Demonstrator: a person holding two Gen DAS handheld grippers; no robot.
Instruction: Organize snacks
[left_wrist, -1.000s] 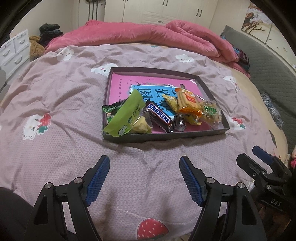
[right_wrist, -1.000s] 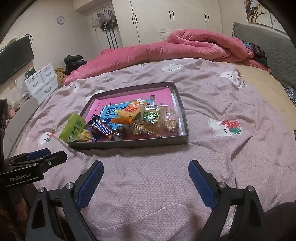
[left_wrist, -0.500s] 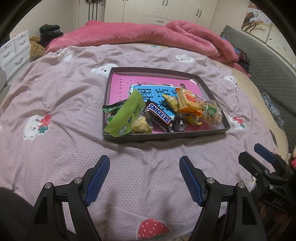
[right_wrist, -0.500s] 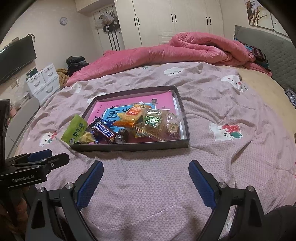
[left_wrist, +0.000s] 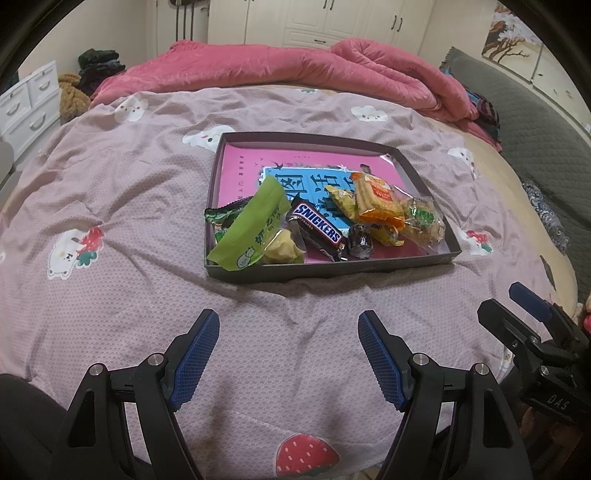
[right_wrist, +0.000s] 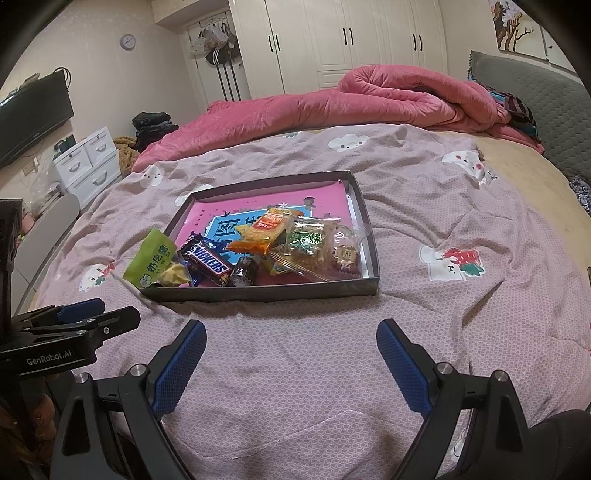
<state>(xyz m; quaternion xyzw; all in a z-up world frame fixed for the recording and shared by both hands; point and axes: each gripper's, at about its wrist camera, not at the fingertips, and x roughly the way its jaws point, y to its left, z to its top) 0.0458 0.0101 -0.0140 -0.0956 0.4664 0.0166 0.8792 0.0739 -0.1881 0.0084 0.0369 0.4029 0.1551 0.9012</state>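
Observation:
A shallow dark tray (left_wrist: 332, 272) (right_wrist: 258, 293) with a pink liner lies on the bed. Its near half holds several snacks: a green packet (left_wrist: 255, 229) (right_wrist: 151, 258) leaning over the left rim, a Snickers bar (left_wrist: 317, 225) (right_wrist: 208, 260), an orange cracker pack (left_wrist: 376, 199) (right_wrist: 264, 230), a clear cookie bag (left_wrist: 424, 221) (right_wrist: 321, 247) and a small dark candy (left_wrist: 360, 242) (right_wrist: 243, 271). My left gripper (left_wrist: 288, 354) is open and empty, short of the tray's near wall. My right gripper (right_wrist: 291, 365) is open and empty, also short of the tray.
The bed has a mauve printed sheet (left_wrist: 110, 192). A rolled pink quilt (left_wrist: 295, 66) lies at the far side. A grey headboard (left_wrist: 535, 122) is on the right. White drawers (right_wrist: 88, 162) and a wardrobe (right_wrist: 351, 40) stand beyond the bed.
Both grippers have drawn back slightly from the tray and stay open. The snacks and the tray have not moved.

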